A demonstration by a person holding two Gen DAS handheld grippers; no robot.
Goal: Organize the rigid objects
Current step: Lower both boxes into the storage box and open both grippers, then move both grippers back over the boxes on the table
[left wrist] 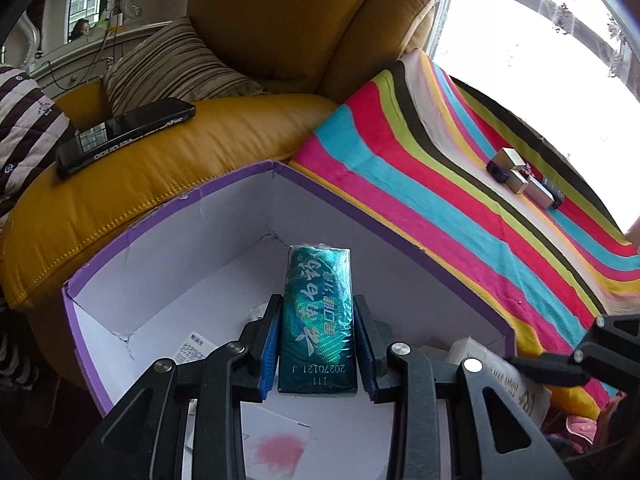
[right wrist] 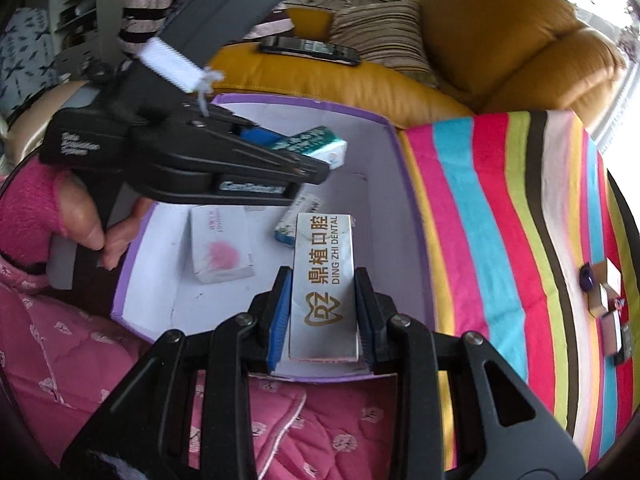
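Boxes are going into the purple-rimmed carton [left wrist: 176, 200]: in the left wrist view the left gripper [left wrist: 318, 344] is clenched on a teal pack [left wrist: 318, 320], held over the carton's white floor, so I judge the placing step is in hand. In the right wrist view the right gripper [right wrist: 323, 316] clamps a white dental box [right wrist: 323, 280] above the near rim (2 small boxes already lie inside); next, each calls for lowering to a bare patch, then letting go.

Both claws [left wrist: 318, 344] [right wrist: 323, 316] clamped, angled down
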